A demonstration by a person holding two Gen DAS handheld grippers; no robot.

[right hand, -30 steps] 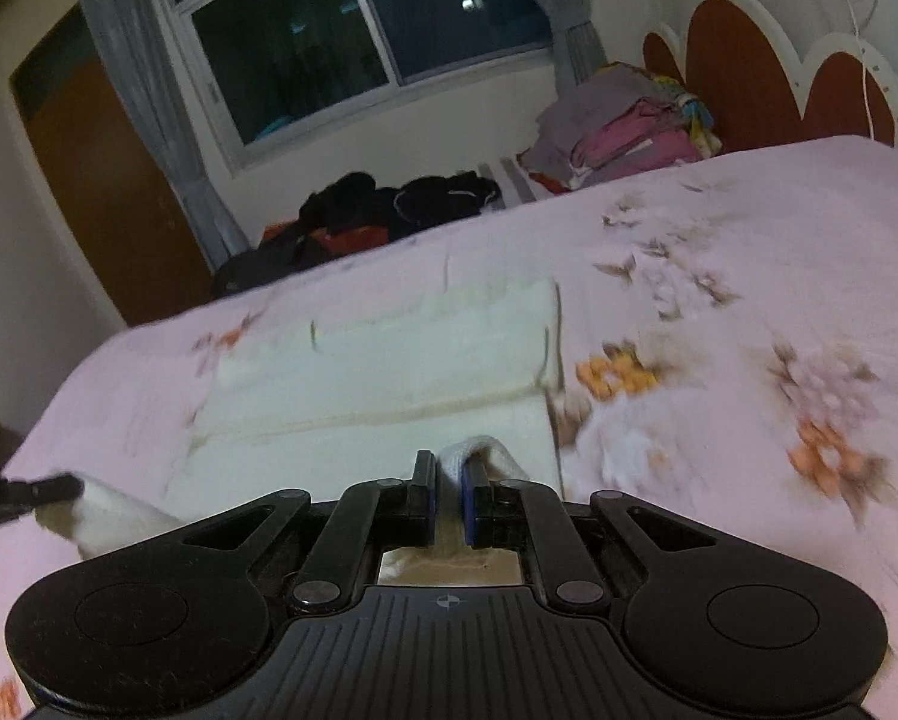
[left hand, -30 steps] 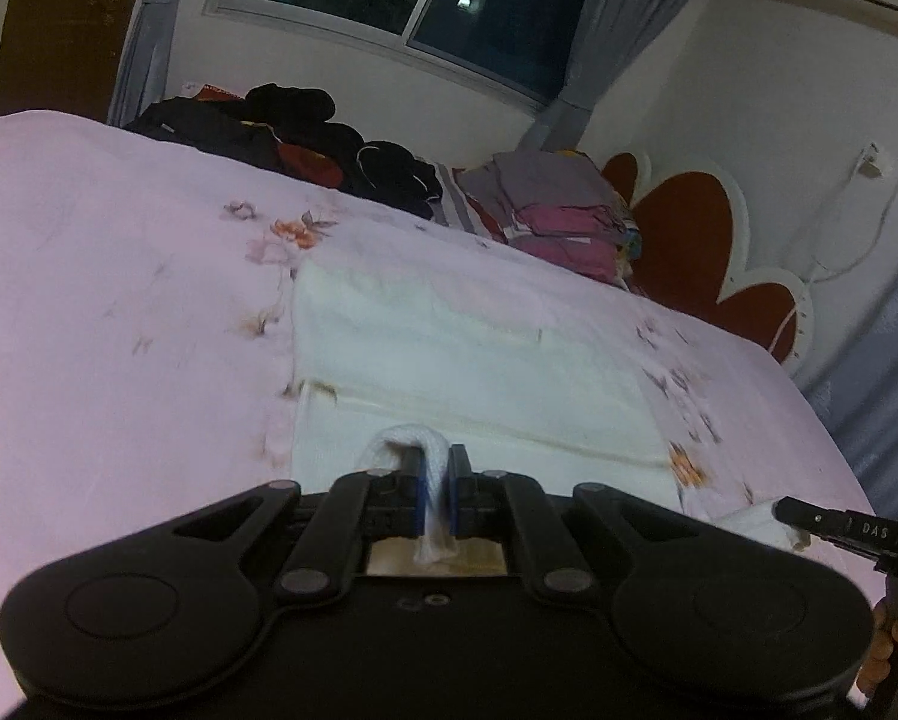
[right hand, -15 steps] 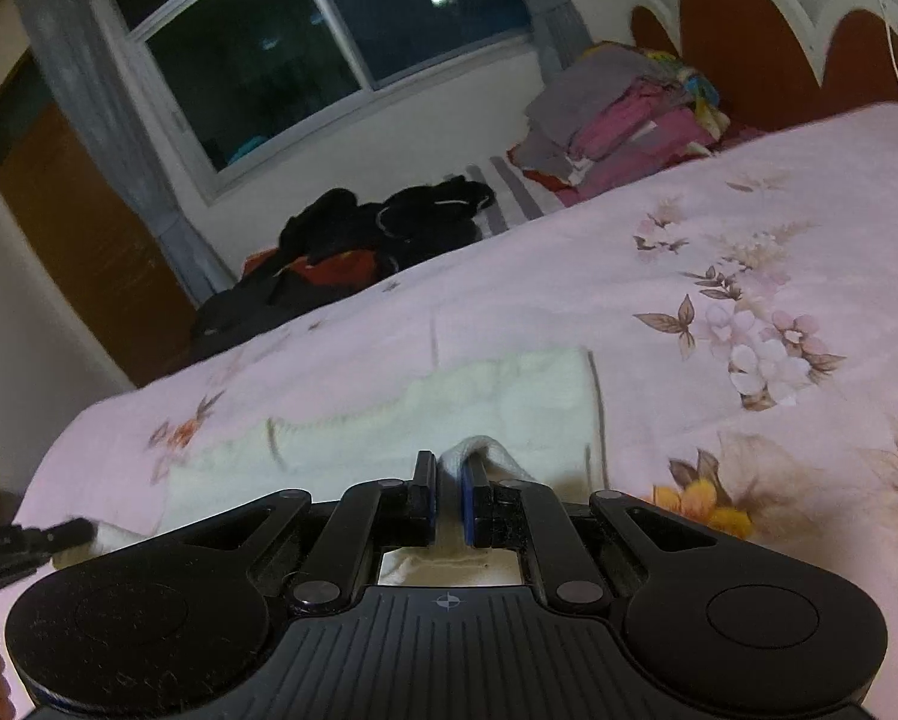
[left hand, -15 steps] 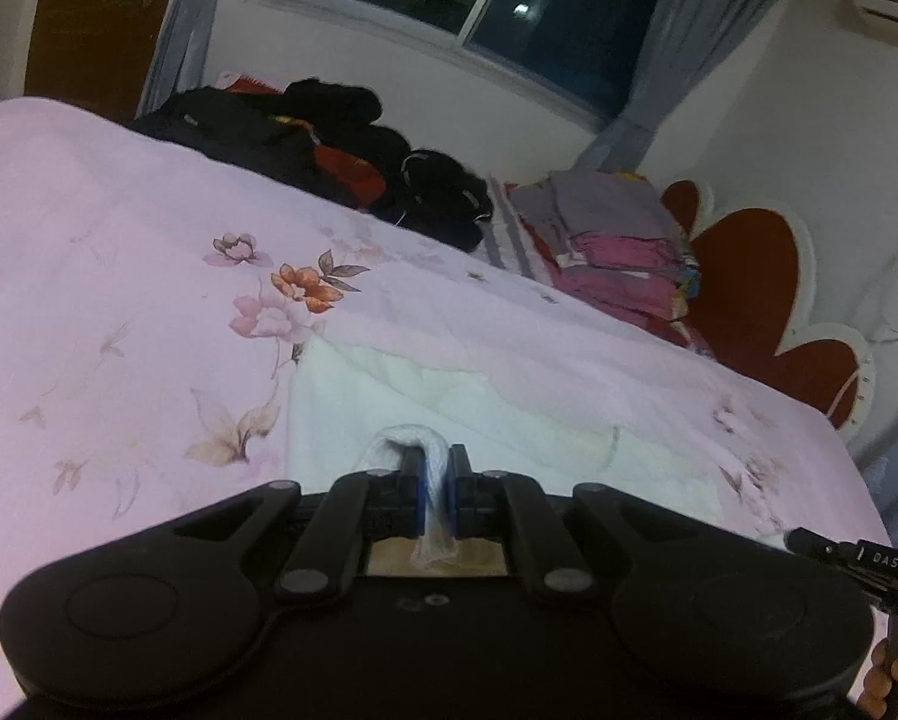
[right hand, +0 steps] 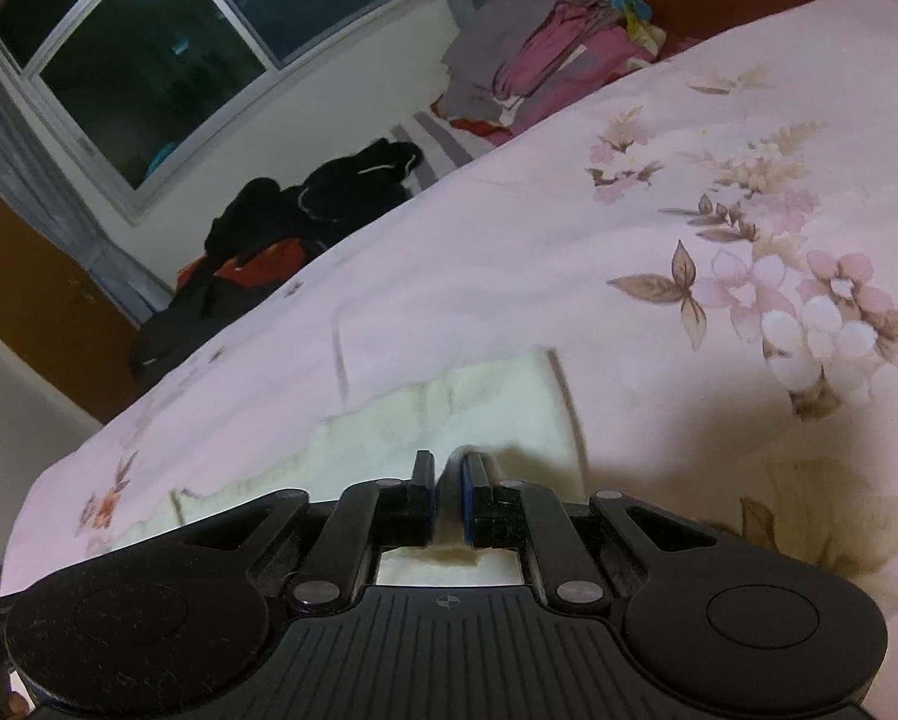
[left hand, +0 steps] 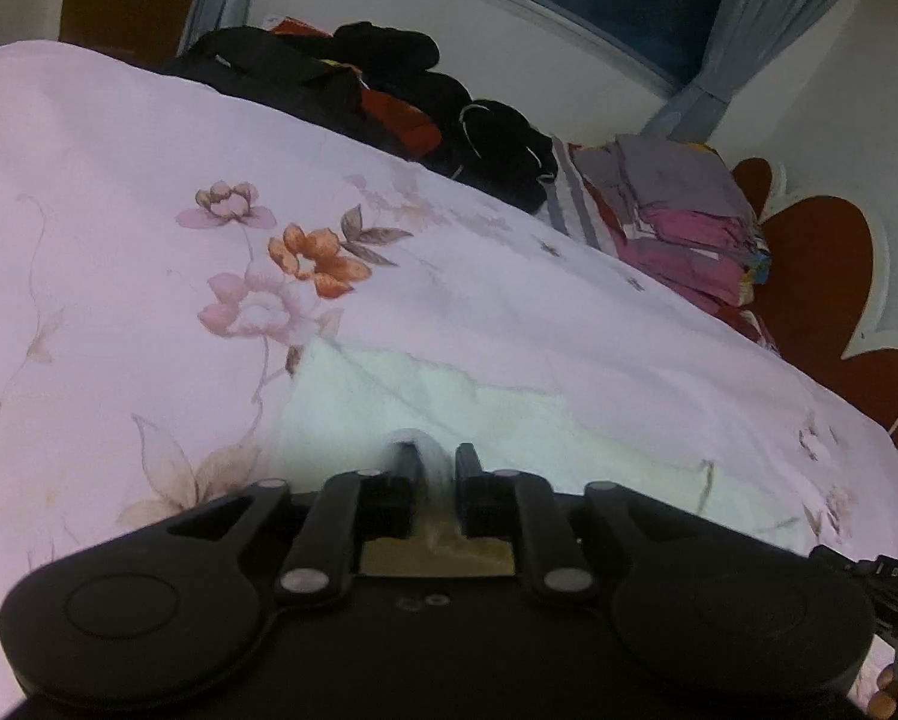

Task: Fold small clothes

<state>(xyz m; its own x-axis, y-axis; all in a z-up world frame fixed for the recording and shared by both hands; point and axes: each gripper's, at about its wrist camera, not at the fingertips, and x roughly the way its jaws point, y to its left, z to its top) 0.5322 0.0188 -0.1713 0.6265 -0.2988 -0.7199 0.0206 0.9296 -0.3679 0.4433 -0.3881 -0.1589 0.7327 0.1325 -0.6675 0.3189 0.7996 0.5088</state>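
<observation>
Left hand-held gripper (left hand: 431, 468): jaws parted a little, a loop of white cloth (left hand: 496, 414) between the fingers, seemingly no longer pinched; a second ago the same fold was clamped tight between closed fingers. Right hand-held gripper (right hand: 447, 480): jaws likewise slightly apart, narrow gap, no cloth visibly bunched between the tips, where half a second ago a white fold stood up against the right finger. Judgement: both grippers are letting go after carrying the near edge forward, so this fold is being laid down. Cloth position: flat on the pink floral bed (left hand: 119, 192), directly at 12 o'clock of both grippers, its visible part much shorter front to back than one second ago, consistent with the near half now lying over the far half. In the right view the cloth's right edge (right hand: 562, 396) lies straight; the far edge looks ragged. Beyond, at 12 to 1 o'clock in the left view, dark clothes pile (left hand: 389, 90) along the far bed edge, then folded pink-grey stack (left hand: 688, 210) near the red headboard (left hand: 820, 276). Window (right hand: 167, 42) behind.
</observation>
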